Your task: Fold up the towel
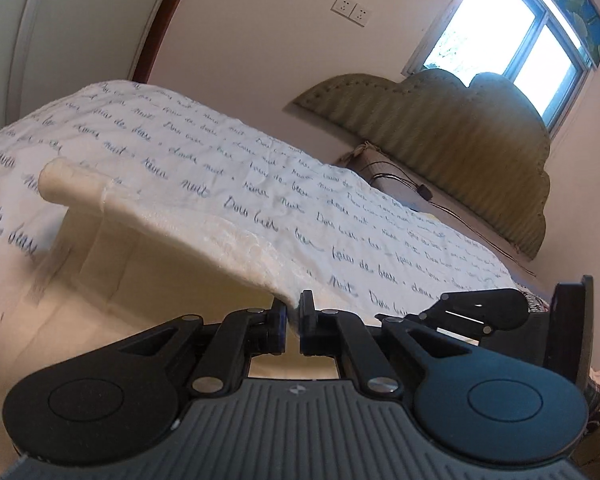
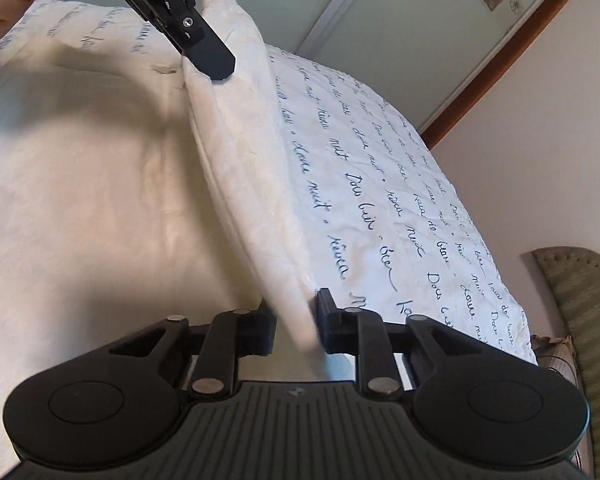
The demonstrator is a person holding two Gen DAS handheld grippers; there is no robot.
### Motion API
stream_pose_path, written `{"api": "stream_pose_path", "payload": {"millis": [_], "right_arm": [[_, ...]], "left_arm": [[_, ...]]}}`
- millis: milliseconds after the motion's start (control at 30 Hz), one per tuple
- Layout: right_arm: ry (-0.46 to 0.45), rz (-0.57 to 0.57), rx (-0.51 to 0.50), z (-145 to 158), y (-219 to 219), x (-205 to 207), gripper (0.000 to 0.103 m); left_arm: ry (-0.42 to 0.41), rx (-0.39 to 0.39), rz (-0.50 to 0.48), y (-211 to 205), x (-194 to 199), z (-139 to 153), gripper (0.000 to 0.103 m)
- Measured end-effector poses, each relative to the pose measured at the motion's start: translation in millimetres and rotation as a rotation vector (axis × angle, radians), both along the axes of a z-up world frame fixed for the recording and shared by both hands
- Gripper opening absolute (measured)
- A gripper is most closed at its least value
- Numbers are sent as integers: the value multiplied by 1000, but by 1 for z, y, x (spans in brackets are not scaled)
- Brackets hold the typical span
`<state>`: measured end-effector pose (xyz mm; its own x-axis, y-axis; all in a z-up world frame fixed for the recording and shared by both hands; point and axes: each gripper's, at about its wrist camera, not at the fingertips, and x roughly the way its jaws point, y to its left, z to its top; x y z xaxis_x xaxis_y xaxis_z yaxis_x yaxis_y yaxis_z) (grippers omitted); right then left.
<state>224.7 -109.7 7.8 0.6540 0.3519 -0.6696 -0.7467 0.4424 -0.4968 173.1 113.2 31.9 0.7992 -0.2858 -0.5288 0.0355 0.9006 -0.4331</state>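
A cream towel (image 1: 172,236) hangs lifted above the bed, with its upper edge running from my left gripper (image 1: 294,320) up to the far left. That gripper is shut on the towel's near edge. In the right wrist view the same towel (image 2: 244,168) stretches as a taut folded band from my right gripper (image 2: 298,324), which is shut on one end, up to the left gripper (image 2: 210,62) clamped on the other end. The rest of the towel (image 2: 80,184) sags to the left below this band.
The bed cover (image 1: 260,184) is white with blue script and lies under the towel. A green padded headboard (image 1: 460,152) stands by the window (image 1: 512,32). A black gripper part (image 1: 480,312) shows at the right. A hand (image 2: 0,4) holds the left gripper. A wardrobe door (image 2: 380,40) stands behind.
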Motion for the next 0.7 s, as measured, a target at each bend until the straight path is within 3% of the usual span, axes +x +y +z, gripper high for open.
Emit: {"api": "stream_pose_path", "payload": {"millis": [133,233,433,600,700], "right_arm": [[-129,7,-70,-6,10,-57,8],[-181,19,-78,-11,16,-99,6],[-182,36,-55,-28,33,-163,6],[-137,34,-31,-35,37,-189,6],[-136,31,-38,-36,41,-193,6]], "left_arm": [[-30,9,17,2,-44,-5,6],[-52,-18,11,9,-78,-6,6],[9,-52,-12,19,-124,-23,6],[87,-73,1,28,-138,-44,6],[95,-47,15,30,-141,-53,9]]}}
